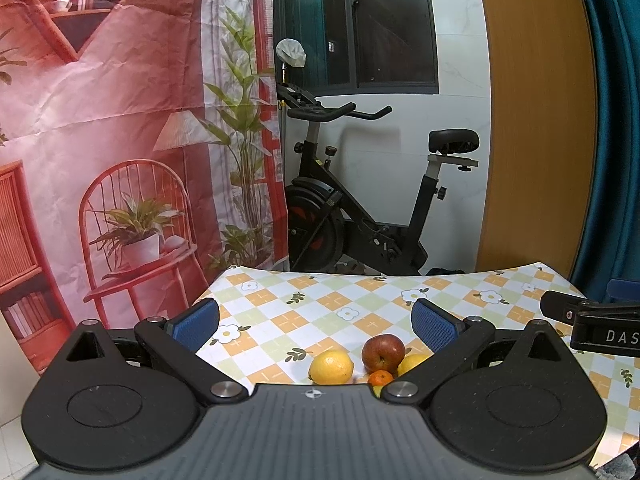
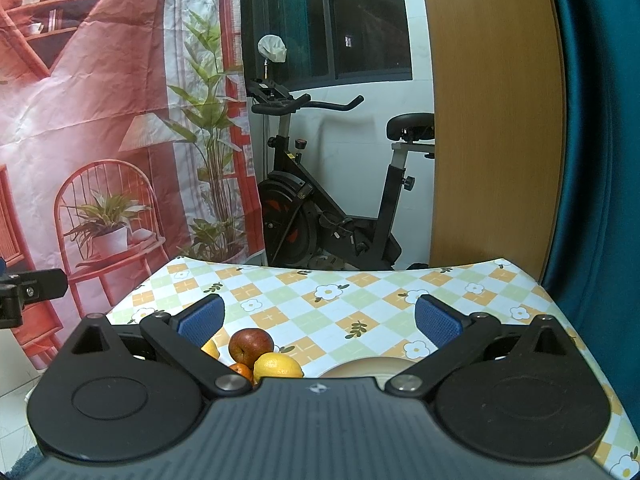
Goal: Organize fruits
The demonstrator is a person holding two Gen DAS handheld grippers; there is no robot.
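Both tongs, left tongs (image 1: pixel 316 326) and right tongs (image 2: pixel 319 322), hang wide open, empty. The apple (image 1: pixel 383 353) looks firm, smooth, roll-prone; I'd grip its widest middle.

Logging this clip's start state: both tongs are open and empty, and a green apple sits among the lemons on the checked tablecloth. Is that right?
Not quite: the apple is red, as the left wrist view shows. The rest holds: left tongs and right tongs open and empty, lemons on the tablecloth.
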